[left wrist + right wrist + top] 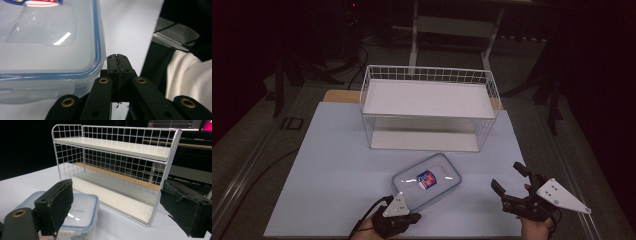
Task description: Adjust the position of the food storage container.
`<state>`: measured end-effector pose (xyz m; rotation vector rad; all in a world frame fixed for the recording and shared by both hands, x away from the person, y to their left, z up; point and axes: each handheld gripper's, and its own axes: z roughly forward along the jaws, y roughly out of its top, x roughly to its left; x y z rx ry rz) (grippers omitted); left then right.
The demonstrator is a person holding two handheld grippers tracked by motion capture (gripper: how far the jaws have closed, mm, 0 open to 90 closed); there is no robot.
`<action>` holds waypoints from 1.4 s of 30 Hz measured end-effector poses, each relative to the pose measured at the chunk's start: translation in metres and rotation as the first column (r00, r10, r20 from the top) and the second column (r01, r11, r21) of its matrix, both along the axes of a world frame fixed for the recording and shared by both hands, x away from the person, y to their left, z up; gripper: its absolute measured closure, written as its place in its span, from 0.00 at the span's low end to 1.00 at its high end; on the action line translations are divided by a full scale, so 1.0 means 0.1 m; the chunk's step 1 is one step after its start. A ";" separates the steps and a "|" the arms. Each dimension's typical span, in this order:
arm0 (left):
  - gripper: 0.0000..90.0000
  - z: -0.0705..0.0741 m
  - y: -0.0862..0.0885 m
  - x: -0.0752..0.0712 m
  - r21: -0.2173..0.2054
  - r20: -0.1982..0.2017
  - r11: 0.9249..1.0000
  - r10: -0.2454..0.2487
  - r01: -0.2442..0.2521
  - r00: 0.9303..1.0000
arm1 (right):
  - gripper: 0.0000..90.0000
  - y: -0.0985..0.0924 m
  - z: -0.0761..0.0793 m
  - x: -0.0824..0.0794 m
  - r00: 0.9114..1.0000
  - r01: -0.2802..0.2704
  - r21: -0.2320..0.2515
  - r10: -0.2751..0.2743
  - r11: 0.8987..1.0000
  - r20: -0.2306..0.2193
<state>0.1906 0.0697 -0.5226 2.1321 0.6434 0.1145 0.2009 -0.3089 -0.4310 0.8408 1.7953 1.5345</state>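
Observation:
A clear plastic container (427,180) with a blue-rimmed lid and a red-and-blue label lies on the pale blue table (332,165), in front of a white wire rack (429,107) with two shelves. My left gripper (401,214) sits at the container's near left corner, jaws shut with nothing between them; in the left gripper view the container (47,47) lies just left of the shut gripper (118,65). My right gripper (511,181) is open to the right of the container, apart from it. In the right gripper view, the container (80,213) and rack (117,170) lie ahead.
The rack stands at the table's far middle, with both of its shelves bare. A wooden strip (341,96) shows behind the table top. Dark floor, cables and a white frame (457,27) lie beyond. A light sleeve (190,75) appears in the left gripper view.

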 end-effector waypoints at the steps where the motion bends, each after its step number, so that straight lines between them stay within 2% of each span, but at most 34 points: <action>1: 1.00 0.00 0.00 0.00 0.000 0.000 1.000 0.000 0.000 1.000 | 0.12 0.00 0.00 0.00 1.000 0.000 0.000 0.000 1.000 -0.001; 3: 1.00 0.00 0.07 0.06 0.001 -0.014 0.999 0.032 -0.032 0.999 | 0.12 0.00 0.00 0.00 1.000 -0.001 0.002 0.001 1.000 -0.003; 7: 1.00 -0.01 0.14 0.11 0.011 -0.027 0.998 0.064 -0.064 0.998 | 0.12 0.00 0.00 0.00 1.000 -0.001 0.000 0.001 1.000 -0.003; 9: 1.00 -0.01 0.17 0.13 0.015 -0.028 0.998 0.067 -0.066 0.997 | 0.12 0.00 -0.01 0.00 1.000 -0.003 0.001 0.003 1.000 -0.007; 14: 1.00 -0.02 0.27 0.19 0.031 -0.024 0.993 0.111 -0.110 0.993 | 0.12 0.01 0.00 0.00 1.000 -0.005 -0.002 0.005 1.000 -0.003; 15: 1.00 -0.03 0.32 0.22 0.031 -0.019 0.991 0.131 -0.130 0.991 | 0.12 0.01 0.00 0.00 1.000 -0.007 -0.002 0.007 1.000 -0.003; 18: 1.00 -0.03 0.37 0.26 0.026 -0.020 0.989 0.144 -0.144 0.989 | 0.12 0.01 0.00 0.00 1.000 -0.007 -0.002 0.007 1.000 -0.004; 20: 1.00 -0.05 0.44 0.32 0.032 -0.019 0.986 0.167 -0.166 0.986 | 0.12 0.01 0.00 0.00 1.000 -0.008 -0.002 0.008 1.000 -0.006; 27: 1.00 -0.08 0.53 0.41 0.037 -0.026 0.977 0.211 -0.210 0.977 | 0.12 0.01 0.00 0.00 1.000 -0.011 -0.001 0.011 1.000 -0.004; 30: 1.00 -0.08 0.56 0.43 0.027 -0.033 0.979 0.205 -0.204 0.978 | 0.12 0.01 0.00 0.00 1.000 -0.010 -0.001 0.010 1.000 -0.004; 33: 1.00 -0.09 0.60 0.45 0.028 -0.022 0.983 0.183 -0.182 0.983 | 0.12 0.01 0.00 0.00 1.000 -0.011 0.001 0.011 1.000 -0.006; 39: 1.00 0.00 0.75 0.40 0.026 -0.010 0.981 0.190 -0.190 0.982 | 0.12 0.03 -0.01 0.01 1.000 -0.014 -0.003 0.014 1.000 -0.011; 42: 1.00 0.05 0.83 0.38 -0.001 -0.011 0.980 0.201 -0.201 0.980 | 0.12 0.03 -0.01 0.01 1.000 -0.012 -0.002 0.012 1.000 -0.013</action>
